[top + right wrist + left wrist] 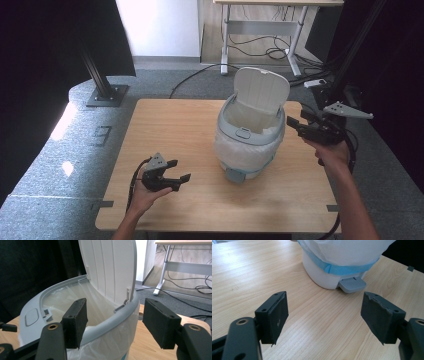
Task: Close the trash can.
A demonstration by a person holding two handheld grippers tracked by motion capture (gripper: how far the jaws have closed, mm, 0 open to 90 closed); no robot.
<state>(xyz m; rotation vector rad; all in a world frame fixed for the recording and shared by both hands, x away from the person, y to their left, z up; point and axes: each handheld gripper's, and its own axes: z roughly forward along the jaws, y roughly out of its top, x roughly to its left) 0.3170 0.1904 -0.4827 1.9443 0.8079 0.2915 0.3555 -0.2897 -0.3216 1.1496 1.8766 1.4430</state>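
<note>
**Bin lined and lid up, both grippers wide at its sides**

Nearest the person, the left gripper (179,170) hovers low over the table (165,125), jaws spread and holding nothing. In the left gripper view it looks across bare wood at the foot of the bin (329,281), where the grey pedal (352,285) sticks out towards it, a little apart from the jaws. A blue band of the liner (347,252) wraps the white body just above.

Farther along, the bin (250,145) stands upright near the middle of the table, towards its right side, with the liner folded out over the grey rim (110,326). The right gripper (293,125) is raised just beside that rim, jaws also spread and empty; in its own view one jaw lies before the rim and the other outside the wall.

The lid (261,92) stands up behind the opening. A knock from the right gripper would likely drop it shut onto the jaws. A push against the rim could slide or tip the bin, which looks light. A jaw closing on the rim might drag the liner loose or tear it.

Beyond the table a desk frame (260,30), floor cables (260,50) and a black stand (102,85) sit well apart, and none blocks either gripper.
</note>
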